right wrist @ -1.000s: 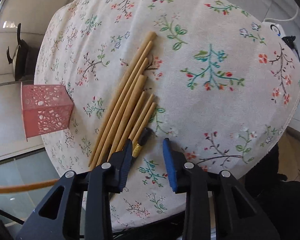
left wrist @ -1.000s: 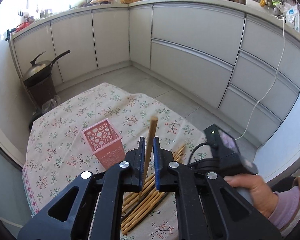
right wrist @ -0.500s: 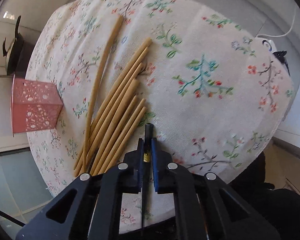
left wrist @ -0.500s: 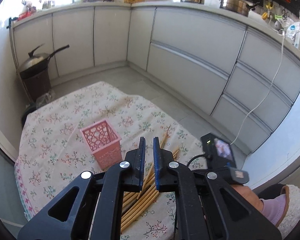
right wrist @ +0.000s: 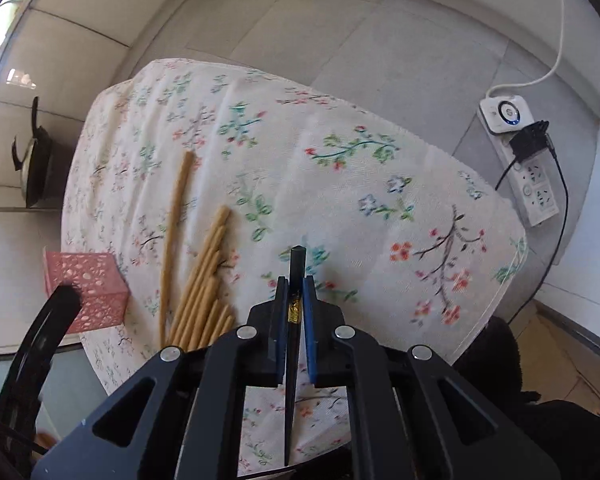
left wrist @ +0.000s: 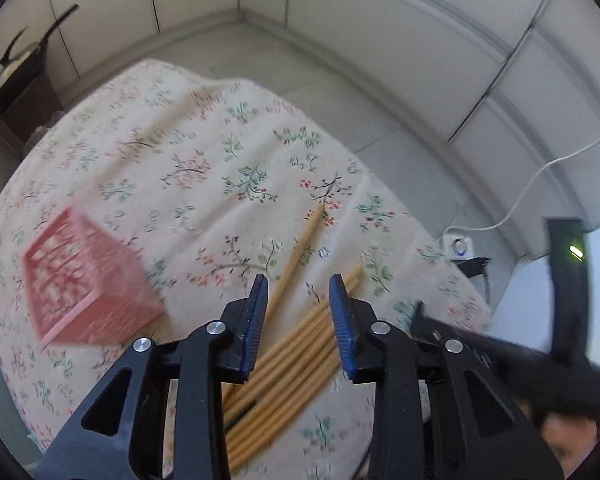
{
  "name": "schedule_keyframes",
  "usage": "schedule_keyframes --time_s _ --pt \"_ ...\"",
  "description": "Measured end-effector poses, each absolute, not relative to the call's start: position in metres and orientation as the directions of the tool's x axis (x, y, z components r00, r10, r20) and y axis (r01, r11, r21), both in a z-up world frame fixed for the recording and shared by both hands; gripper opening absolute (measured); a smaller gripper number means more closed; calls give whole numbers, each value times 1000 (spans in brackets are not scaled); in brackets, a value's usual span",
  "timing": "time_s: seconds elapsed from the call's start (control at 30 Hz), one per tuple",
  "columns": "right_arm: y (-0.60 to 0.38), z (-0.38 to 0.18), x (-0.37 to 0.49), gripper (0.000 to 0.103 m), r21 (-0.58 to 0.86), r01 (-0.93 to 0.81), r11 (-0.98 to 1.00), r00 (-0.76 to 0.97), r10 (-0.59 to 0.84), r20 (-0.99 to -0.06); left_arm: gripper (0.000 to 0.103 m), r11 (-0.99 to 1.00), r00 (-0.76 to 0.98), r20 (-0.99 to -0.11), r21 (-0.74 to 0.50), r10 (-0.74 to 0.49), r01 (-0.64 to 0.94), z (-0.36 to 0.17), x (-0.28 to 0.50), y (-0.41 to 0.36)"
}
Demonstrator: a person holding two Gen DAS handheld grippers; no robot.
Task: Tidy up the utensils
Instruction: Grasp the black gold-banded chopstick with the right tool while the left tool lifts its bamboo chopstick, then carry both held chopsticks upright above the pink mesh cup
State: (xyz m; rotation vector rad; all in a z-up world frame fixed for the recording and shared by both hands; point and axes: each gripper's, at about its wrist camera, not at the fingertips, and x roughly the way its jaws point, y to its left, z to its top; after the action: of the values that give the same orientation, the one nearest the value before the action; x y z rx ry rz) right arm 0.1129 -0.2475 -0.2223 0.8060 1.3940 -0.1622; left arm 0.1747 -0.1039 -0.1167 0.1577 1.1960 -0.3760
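Several wooden chopsticks (left wrist: 292,356) lie in a bundle on the floral tablecloth (left wrist: 204,152); one longer stick (left wrist: 296,256) lies apart to their left. My left gripper (left wrist: 298,300) is open and empty above the bundle. A pink lattice holder (left wrist: 84,280) stands to its left. In the right wrist view my right gripper (right wrist: 296,284) is shut on a black chopstick (right wrist: 294,320) and holds it above the cloth. The bundle (right wrist: 204,280), the long stick (right wrist: 174,232) and the holder (right wrist: 88,284) lie to its left.
A white power strip (right wrist: 516,152) with a black plug and cables lies on the floor beyond the table's right edge. A wok on a dark stand (left wrist: 16,76) is at the far left. Grey cabinets (left wrist: 380,20) ring the room.
My left gripper let go of the long wooden stick, now lying on the cloth, and has opened. My right gripper closed on the black chopstick and lifted it off the cloth.
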Motion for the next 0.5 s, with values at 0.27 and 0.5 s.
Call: schedule_keyframes --time_s 0.27,0.5 --pt "-242 -227 123 34 439 515 737 167 416 -894 35 927 186 -980 0 -75 376 -176 228 -132" --pt "-237 -226 123 8 421 507 753 212 364 -907 12 908 196 -976 -1 -91 418 -183 226 -132"
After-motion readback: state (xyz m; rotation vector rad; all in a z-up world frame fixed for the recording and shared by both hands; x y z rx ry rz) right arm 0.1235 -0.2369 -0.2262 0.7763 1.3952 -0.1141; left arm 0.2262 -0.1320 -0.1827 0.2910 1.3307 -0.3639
